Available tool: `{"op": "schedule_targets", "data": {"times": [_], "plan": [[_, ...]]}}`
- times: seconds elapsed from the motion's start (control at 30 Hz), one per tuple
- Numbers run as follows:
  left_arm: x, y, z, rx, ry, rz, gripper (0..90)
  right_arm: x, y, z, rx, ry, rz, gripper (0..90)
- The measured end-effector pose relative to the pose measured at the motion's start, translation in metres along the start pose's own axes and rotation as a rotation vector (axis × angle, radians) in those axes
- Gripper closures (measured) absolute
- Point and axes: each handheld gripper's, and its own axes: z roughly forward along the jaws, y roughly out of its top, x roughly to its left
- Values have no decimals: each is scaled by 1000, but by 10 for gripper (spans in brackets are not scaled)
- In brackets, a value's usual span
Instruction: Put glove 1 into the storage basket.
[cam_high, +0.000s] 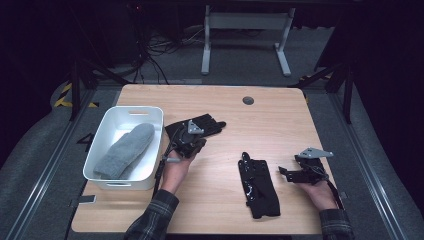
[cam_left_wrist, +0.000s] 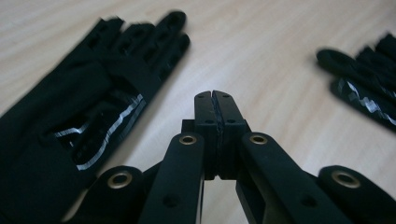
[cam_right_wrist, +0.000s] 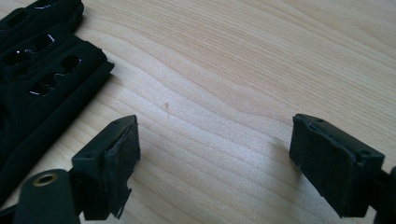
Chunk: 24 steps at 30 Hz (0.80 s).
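Two black gloves lie on the table (cam_high: 210, 200): one just right of the white bin (cam_high: 157, 150) beside the left gripper (cam_high: 192, 142), the other glove (cam_high: 257, 187) mid-table, near the right gripper (cam_high: 300, 172). A grey mitten (cam_high: 125, 150) sits in the bin. In the left gripper view its jaws are pressed together with nothing between them; the near glove (cam_left_wrist: 79, 121) lies beside them, not held. Right gripper's jaws stand wide over bare wood. Likely step: bin the gloves. To do it well, reopen the left jaws, come down over the cuff, pinch the fabric fully, lift clear of the bin rim.
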Motion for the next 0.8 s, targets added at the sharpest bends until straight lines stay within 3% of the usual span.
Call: {"op": "schedule_targets", "data": {"times": [0.1, 0.3, 0.47, 0.5, 0.63, 0.7, 0.8], "plan": [[7, 7, 6, -12, 22, -17, 899, 0, 0, 0, 0, 1, 0, 166], [26, 24, 24, -1, 106, -41, 900, 0, 0, 0, 1, -1, -1, 165], [38, 26, 44, 60, 140, -67, 899, 0, 0, 0, 0, 3, -1, 165], [38, 26, 44, 60, 140, -67, 900, 0, 0, 0, 0, 3, -1, 165], [38, 17, 65, 145, 145, -61, 900, 0, 0, 0, 0, 2, -1, 165], [35, 13, 65, 122, 129, -76, 900, 0, 0, 0, 0, 2, -1, 166], [29, 12, 64, 126, 109, -65, 900, 0, 0, 0, 0, 2, -1, 166]]}}
